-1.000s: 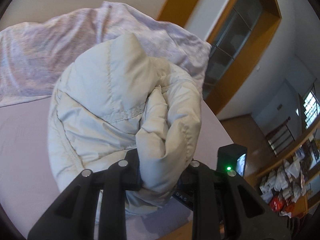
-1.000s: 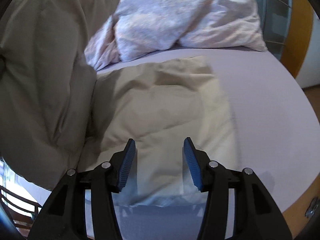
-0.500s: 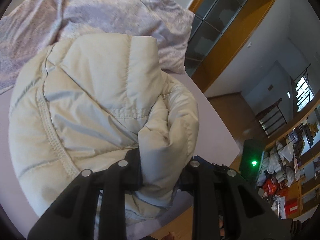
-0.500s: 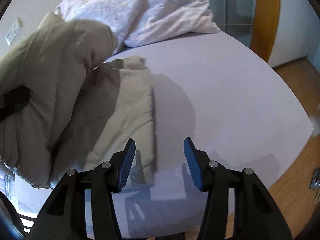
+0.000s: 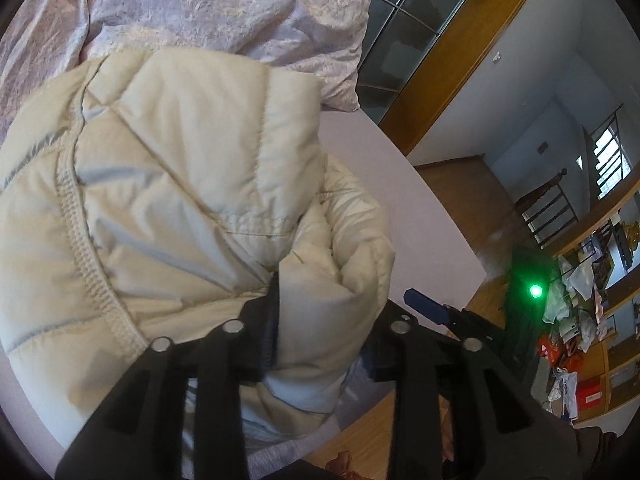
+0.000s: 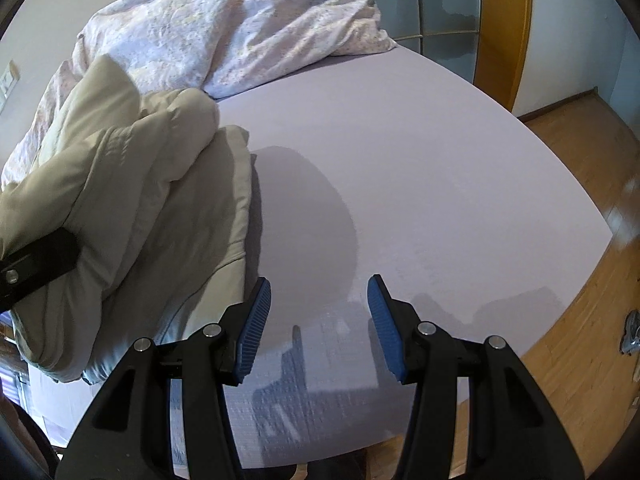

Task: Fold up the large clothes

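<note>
A cream puffer jacket lies bunched on the lilac bed; in the right wrist view the jacket is at the left. My left gripper is shut on a thick fold of the jacket and holds it up over the rest of it; its fingertips are hidden in the fabric. One left finger shows against the jacket in the right wrist view. My right gripper is open and empty, above the bare sheet just right of the jacket's edge. Its blue pad shows in the left wrist view.
A crumpled pale floral duvet lies at the head of the bed. Wooden floor runs along the bed's right side. A wood-framed glass wardrobe stands behind, and cluttered shelves at the right.
My left gripper has carried the held jacket fold over the rest of the jacket. My right gripper has swung right, off the jacket, to above the bare sheet, staying open.
</note>
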`<state>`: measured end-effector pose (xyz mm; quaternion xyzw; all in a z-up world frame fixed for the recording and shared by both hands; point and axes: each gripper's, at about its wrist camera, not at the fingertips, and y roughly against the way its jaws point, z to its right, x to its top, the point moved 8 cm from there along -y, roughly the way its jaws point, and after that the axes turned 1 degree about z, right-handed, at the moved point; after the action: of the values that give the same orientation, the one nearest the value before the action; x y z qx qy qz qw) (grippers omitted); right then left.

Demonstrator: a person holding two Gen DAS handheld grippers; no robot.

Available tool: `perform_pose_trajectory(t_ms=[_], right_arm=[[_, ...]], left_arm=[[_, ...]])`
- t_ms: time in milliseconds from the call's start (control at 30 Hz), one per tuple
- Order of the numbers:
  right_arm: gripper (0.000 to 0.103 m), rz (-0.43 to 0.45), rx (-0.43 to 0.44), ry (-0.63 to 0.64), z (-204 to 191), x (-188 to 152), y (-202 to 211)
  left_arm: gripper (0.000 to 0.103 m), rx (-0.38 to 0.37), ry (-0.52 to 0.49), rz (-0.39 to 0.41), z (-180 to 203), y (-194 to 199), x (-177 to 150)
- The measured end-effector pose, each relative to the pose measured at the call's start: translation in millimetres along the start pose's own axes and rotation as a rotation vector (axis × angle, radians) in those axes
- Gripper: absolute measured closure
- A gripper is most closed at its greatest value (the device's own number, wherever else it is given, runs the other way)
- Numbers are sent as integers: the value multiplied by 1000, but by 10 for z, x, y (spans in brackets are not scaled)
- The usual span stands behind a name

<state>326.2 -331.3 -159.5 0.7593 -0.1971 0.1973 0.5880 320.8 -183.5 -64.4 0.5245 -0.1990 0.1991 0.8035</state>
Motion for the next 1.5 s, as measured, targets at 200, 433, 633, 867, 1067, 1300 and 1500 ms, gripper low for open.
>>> perform_pose_trajectory(t_ms=[200,433,633,867,1067,1300,1500], right_arm=[[50,20,1,-10,30,97,48],[50,74,17,-3,-54,404,188],[50,154,123,42,-451,799,530],[50,145,278,153,-1221,984,678],[50,122,357,244,-1827,1001,705],[50,84,365,278,-2087,973,543],[51,70,292,241,-1945,1061,245]], left_arm=[[48,14,-14,47,35,338,88],[29,66,-24,186,-126,984,305],[29,232,83,208,-928,1161,355],[29,322,198,200,-1642,1131,284],[29,335,224,131,-1868,848,173],[29,314,180,107,-1661,592,184],[27,300,157,97,-1586,463,209]])
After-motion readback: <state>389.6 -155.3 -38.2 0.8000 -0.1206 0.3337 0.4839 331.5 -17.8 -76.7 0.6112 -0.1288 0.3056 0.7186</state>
